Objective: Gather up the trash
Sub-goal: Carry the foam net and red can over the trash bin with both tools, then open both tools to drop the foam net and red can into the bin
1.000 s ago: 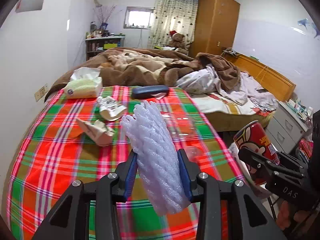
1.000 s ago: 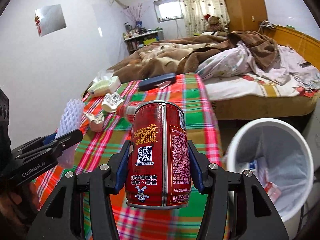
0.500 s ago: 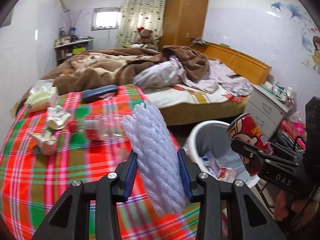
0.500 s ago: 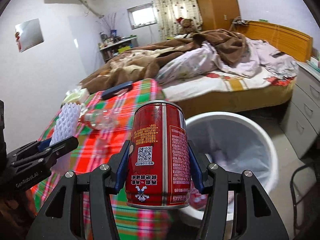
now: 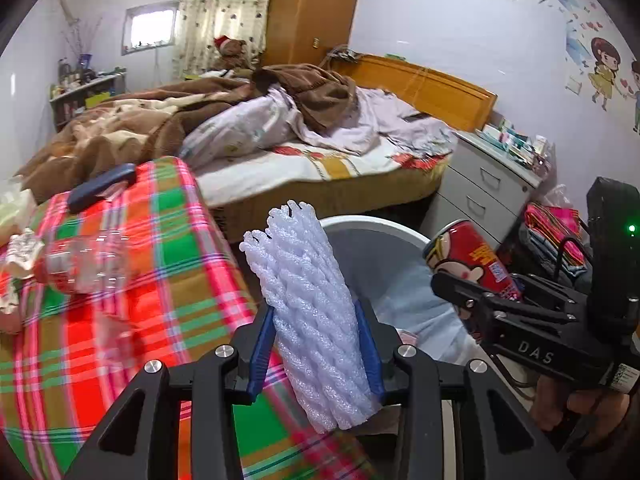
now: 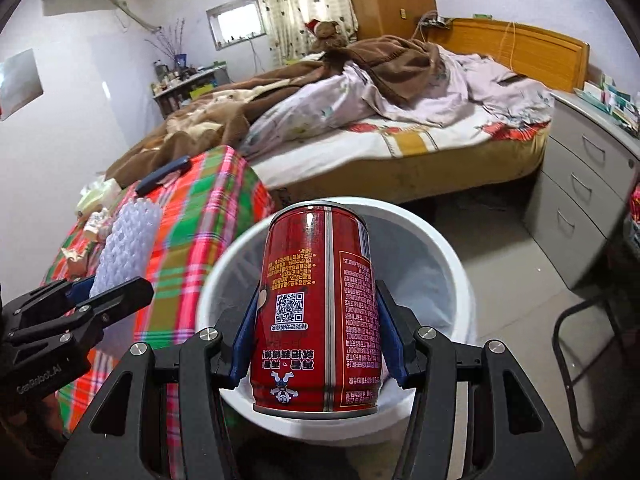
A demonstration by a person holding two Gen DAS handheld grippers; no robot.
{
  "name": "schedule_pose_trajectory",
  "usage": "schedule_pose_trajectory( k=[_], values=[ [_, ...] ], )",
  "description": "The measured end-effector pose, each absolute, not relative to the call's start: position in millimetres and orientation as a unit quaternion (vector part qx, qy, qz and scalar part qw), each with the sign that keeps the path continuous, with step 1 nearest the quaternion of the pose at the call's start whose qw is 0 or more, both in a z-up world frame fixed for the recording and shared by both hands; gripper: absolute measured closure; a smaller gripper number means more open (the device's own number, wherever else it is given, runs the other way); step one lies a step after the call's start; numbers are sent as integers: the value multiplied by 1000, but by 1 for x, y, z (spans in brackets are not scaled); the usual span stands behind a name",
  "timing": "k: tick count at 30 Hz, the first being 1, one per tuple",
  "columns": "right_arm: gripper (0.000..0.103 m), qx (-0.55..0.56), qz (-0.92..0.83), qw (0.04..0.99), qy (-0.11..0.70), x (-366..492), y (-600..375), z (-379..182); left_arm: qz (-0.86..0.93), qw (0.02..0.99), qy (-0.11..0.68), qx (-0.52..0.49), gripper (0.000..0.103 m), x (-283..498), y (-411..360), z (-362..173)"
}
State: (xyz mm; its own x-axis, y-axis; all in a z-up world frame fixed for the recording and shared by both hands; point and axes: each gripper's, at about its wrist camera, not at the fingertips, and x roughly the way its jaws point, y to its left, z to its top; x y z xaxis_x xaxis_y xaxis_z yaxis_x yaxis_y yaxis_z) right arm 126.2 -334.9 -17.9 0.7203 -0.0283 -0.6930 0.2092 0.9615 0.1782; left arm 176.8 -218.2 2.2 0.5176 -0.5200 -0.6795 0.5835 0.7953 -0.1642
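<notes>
My left gripper (image 5: 316, 344) is shut on a white foam net sleeve (image 5: 308, 312), held upright at the right edge of the plaid table (image 5: 168, 240). My right gripper (image 6: 320, 332) is shut on a red drink can (image 6: 320, 308), which hangs over the white trash bin (image 6: 448, 256). In the left wrist view the same can (image 5: 468, 256) and the right gripper (image 5: 472, 292) show at the right, with the bin (image 5: 380, 228) behind the foam. The left gripper (image 6: 108, 292) and its foam sleeve (image 6: 128, 248) appear at the left of the right wrist view.
A clear plastic bottle (image 5: 84, 264), crumpled paper (image 5: 20, 252) and a dark case (image 5: 100, 188) lie on the table. Behind it is an unmade bed (image 5: 300, 132). Grey drawers (image 6: 580, 200) stand to the right of the bin, and a black chair frame (image 6: 580, 340) is at the right.
Both grippers have swung right, off the table toward the bin. The can now hangs over the bin's mouth, and the foam sleeve has reached the table's right edge.
</notes>
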Motion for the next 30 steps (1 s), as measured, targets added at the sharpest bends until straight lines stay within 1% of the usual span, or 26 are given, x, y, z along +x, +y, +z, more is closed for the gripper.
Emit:
schedule_pose_trajectory(
  k=[7, 15, 19, 21, 22, 25, 27, 30],
  values=[
    [49, 118, -72, 909, 394, 131, -349, -31, -338, 856, 385, 69, 63, 182, -259, -10],
    [49, 113, -75, 900, 415, 136, -358, -42, -339, 844, 410, 72, 62, 195, -276, -29],
    [49, 111, -80, 896, 422, 138, -361, -46, -343, 840, 414, 70, 55, 198, -278, -35],
    [48, 111, -82, 896, 423, 138, -363, -46, -340, 842, 413, 70, 44, 200, -277, -36],
    [48, 111, -84, 896, 422, 137, -363, -46, -338, 843, 414, 68, 43, 200, -276, -36],
    [47, 113, -87, 898, 417, 135, -364, -43, -334, 844, 414, 69, 42, 201, -274, -37],
    [43, 114, -87, 899, 414, 134, -364, -41, -334, 844, 415, 67, 42, 201, -272, -36],
    [43, 114, -88, 901, 410, 133, -362, -39, -332, 846, 413, 65, 42, 199, -268, -34]
  ],
)
